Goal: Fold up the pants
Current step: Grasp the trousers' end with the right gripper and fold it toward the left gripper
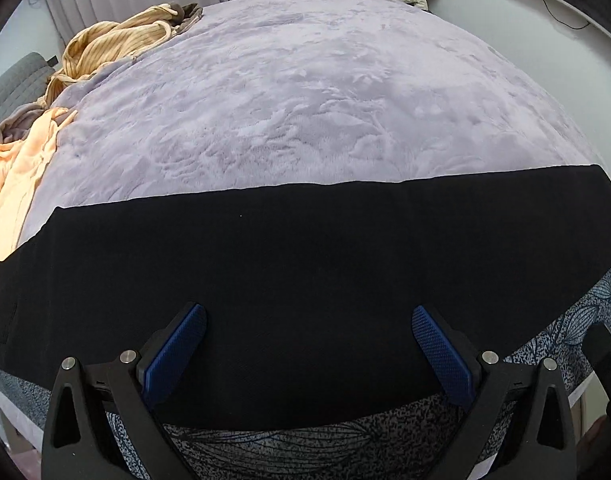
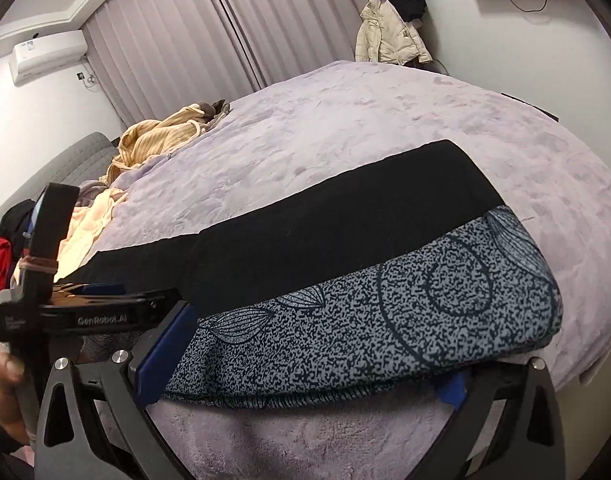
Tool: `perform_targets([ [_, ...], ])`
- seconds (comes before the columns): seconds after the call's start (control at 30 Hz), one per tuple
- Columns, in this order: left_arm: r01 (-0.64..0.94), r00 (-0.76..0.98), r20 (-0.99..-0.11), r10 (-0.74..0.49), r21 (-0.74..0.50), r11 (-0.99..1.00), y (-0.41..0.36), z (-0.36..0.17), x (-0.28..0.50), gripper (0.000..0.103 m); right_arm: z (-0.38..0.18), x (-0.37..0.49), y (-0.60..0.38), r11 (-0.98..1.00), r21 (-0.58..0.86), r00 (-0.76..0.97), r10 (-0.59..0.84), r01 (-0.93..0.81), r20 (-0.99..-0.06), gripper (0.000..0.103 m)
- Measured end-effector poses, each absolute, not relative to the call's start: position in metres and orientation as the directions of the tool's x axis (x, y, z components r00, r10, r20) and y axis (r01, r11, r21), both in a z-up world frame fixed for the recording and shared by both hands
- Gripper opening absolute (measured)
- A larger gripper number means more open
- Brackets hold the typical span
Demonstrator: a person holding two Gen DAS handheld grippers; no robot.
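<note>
Both grippers' jaws open above black pants point(image 1: 305, 260), "GenRobot.AI" on left gripper point(image 2: 101, 320)

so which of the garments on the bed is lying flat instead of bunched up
The black pants, spread flat along the near edge in front of the left tool. The striped tan garment and the peach one are crumpled at the far left side.

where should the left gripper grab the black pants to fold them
Take the near long edge of the black pants, coming in low from the bedside. They lie flat in a long band across the lavender blanket, and that edge sits just ahead of the open left gripper, over the patterned fabric. It can probably be lifted from there.
</note>
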State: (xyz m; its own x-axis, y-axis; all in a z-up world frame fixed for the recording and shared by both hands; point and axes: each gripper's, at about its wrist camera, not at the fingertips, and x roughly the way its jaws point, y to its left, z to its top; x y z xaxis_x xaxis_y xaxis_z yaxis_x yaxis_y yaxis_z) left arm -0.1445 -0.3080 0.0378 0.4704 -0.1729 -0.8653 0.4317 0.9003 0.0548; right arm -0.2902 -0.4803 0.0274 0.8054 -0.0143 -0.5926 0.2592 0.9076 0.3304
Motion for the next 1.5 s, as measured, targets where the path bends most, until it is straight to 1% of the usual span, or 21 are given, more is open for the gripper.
perform_targets([
  [0.2, 0.420, 0.455, -0.871, -0.188, 0.024, 0.907, -0.305, 0.033, -0.139, 0.103, 0.028, -0.271, -0.471, 0.910, 0.221, 0.745, -0.130, 0.352, -0.654, 0.103],
  [0.3, 0.419, 0.464, -0.865, -0.192, 0.023, 0.908, -0.305, 0.032, -0.141, 0.103, 0.031, -0.262, -0.474, 0.882, 0.231, 0.694, -0.137, 0.410, -0.707, 0.103],
  [0.4, 0.421, 0.460, -0.864, -0.203, 0.011, 0.907, -0.303, 0.032, -0.141, 0.103, 0.029, -0.255, -0.477, 0.895, 0.205, 0.673, -0.131, 0.396, -0.728, 0.103],
  [0.47, 0.421, 0.460, -0.863, -0.207, 0.007, 0.907, -0.303, 0.032, -0.142, 0.103, 0.029, -0.256, -0.482, 0.885, 0.235, 0.685, -0.120, 0.401, -0.718, 0.103],
  [0.6, 0.420, 0.468, -0.858, -0.212, 0.006, 0.907, -0.302, 0.031, -0.143, 0.103, 0.026, -0.268, -0.495, 0.841, 0.361, 0.766, -0.096, 0.404, -0.635, 0.103],
  [0.63, 0.422, 0.470, -0.856, -0.213, 0.006, 0.907, -0.301, 0.031, -0.143, 0.103, 0.025, -0.268, -0.497, 0.839, 0.369, 0.774, -0.092, 0.399, -0.626, 0.103],
  [0.67, 0.423, 0.474, -0.854, -0.216, 0.006, 0.906, -0.301, 0.031, -0.144, 0.103, 0.024, -0.264, -0.499, 0.842, 0.363, 0.753, -0.074, 0.398, -0.653, 0.103],
  [0.7, 0.426, 0.477, -0.851, -0.219, 0.006, 0.904, -0.300, 0.030, -0.145, 0.103, 0.028, -0.260, -0.498, 0.845, 0.352, 0.731, -0.063, 0.401, -0.680, 0.101],
  [0.73, 0.428, 0.478, -0.850, -0.222, 0.005, 0.904, -0.299, 0.030, -0.144, 0.103, 0.037, -0.260, -0.495, 0.852, 0.334, 0.722, -0.071, 0.402, -0.688, 0.086],
  [0.77, 0.429, 0.478, -0.849, -0.224, 0.003, 0.903, -0.298, 0.030, -0.145, 0.103, 0.049, -0.262, -0.491, 0.868, 0.310, 0.729, -0.084, 0.389, -0.679, 0.067],
  [0.8, 0.429, 0.478, -0.849, -0.225, 0.002, 0.903, -0.298, 0.030, -0.144, 0.103, 0.060, -0.265, -0.485, 0.889, 0.275, 0.737, -0.097, 0.367, -0.669, 0.064],
  [0.9, 0.425, 0.480, -0.848, -0.223, 0.003, 0.905, -0.299, 0.030, -0.145, 0.103, 0.064, -0.260, -0.476, 0.918, 0.198, 0.720, -0.124, 0.345, -0.683, 0.067],
  [0.97, 0.427, 0.482, -0.848, -0.222, 0.006, 0.904, -0.300, 0.029, -0.145, 0.103, 0.039, -0.249, -0.486, 0.896, 0.269, 0.674, -0.045, 0.354, -0.738, 0.078],
  [1.03, 0.435, 0.481, -0.848, -0.225, 0.008, 0.901, -0.298, 0.029, -0.146, 0.103, 0.028, -0.250, -0.498, 0.870, 0.346, 0.701, 0.000, 0.352, -0.713, 0.077],
  [1.1, 0.437, 0.477, -0.849, -0.227, 0.006, 0.899, -0.296, 0.029, -0.146, 0.103, 0.038, -0.254, -0.499, 0.860, 0.353, 0.709, -0.014, 0.369, -0.705, 0.047],
  [1.13, 0.440, 0.475, -0.850, -0.227, 0.007, 0.898, -0.295, 0.029, -0.146, 0.103, 0.048, -0.256, -0.496, 0.868, 0.334, 0.713, -0.034, 0.369, -0.700, 0.026],
  [1.17, 0.441, 0.473, -0.852, -0.224, 0.009, 0.898, -0.296, 0.029, -0.145, 0.103, 0.058, -0.259, -0.493, 0.874, 0.332, 0.729, -0.035, 0.354, -0.684, 0.022],
  [1.23, 0.440, 0.471, -0.856, -0.213, 0.019, 0.898, -0.299, 0.028, -0.144, 0.103, 0.080, -0.263, -0.480, 0.896, 0.326, 0.770, -0.027, 0.302, -0.638, 0.020],
  [1.33, 0.463, 0.443, -0.871, -0.213, 0.019, 0.886, -0.299, 0.032, -0.140, 0.103, 0.100, -0.254, -0.450, 0.938, 0.217, 0.767, -0.073, 0.270, -0.637, 0.020],
  [1.4, 0.484, 0.375, -0.886, -0.272, -0.063, 0.873, -0.285, 0.044, -0.134, 0.103, 0.117, -0.254, -0.428, 0.955, 0.175, 0.790, -0.086, 0.238, -0.607, 0.020],
  [1.5, 0.429, 0.358, -0.863, -0.356, -0.187, 0.884, -0.244, 0.067, -0.118, 0.103, 0.143, -0.255, -0.392, 0.978, 0.074, 0.825, -0.121, 0.193, -0.552, 0.020],
])
